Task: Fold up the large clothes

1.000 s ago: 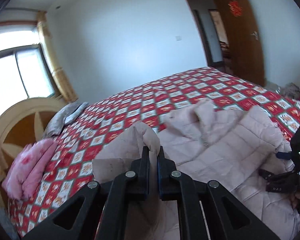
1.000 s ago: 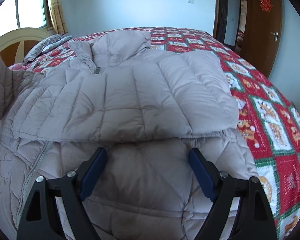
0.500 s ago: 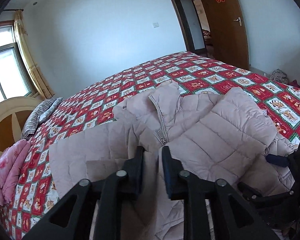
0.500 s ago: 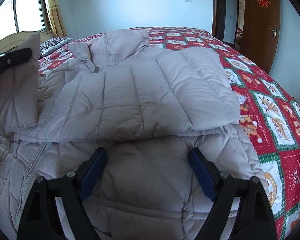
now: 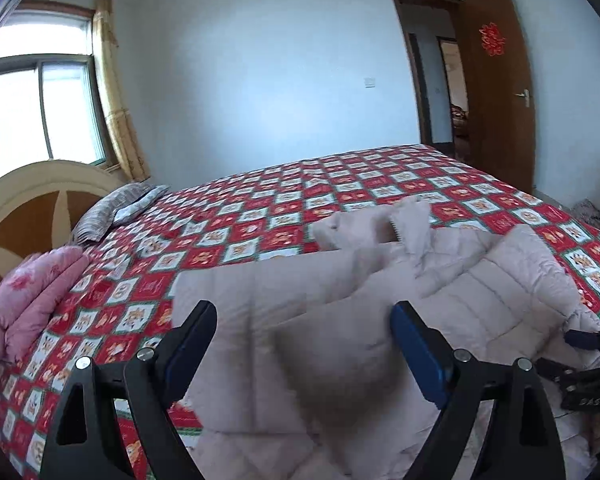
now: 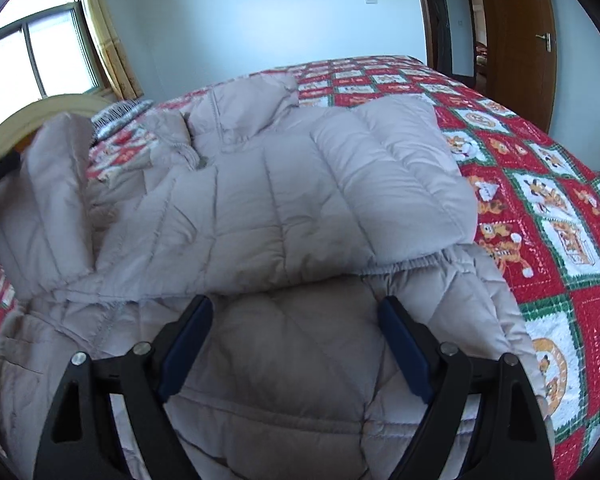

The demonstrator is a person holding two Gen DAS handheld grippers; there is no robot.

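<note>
A pale beige quilted down jacket (image 6: 300,208) lies on the bed, collar toward the far side, its right sleeve (image 6: 380,184) folded across the chest. In the left wrist view the jacket (image 5: 480,292) has its left sleeve (image 5: 268,308) in mid-fall over the body, blurred. My left gripper (image 5: 304,320) is open and empty just above that sleeve. My right gripper (image 6: 294,312) is open and empty over the jacket's lower body; it also shows at the right edge of the left wrist view (image 5: 588,340).
The bed has a red, green and white checked cover (image 5: 300,196). A folded pink quilt (image 5: 24,300) and a striped pillow (image 5: 112,208) lie by the wooden headboard (image 5: 28,200). An open brown door (image 5: 496,88) stands at the far right.
My left gripper was shut on the left sleeve and carried it over the jacket. It has opened and let the sleeve go. My right gripper stayed open in place.
</note>
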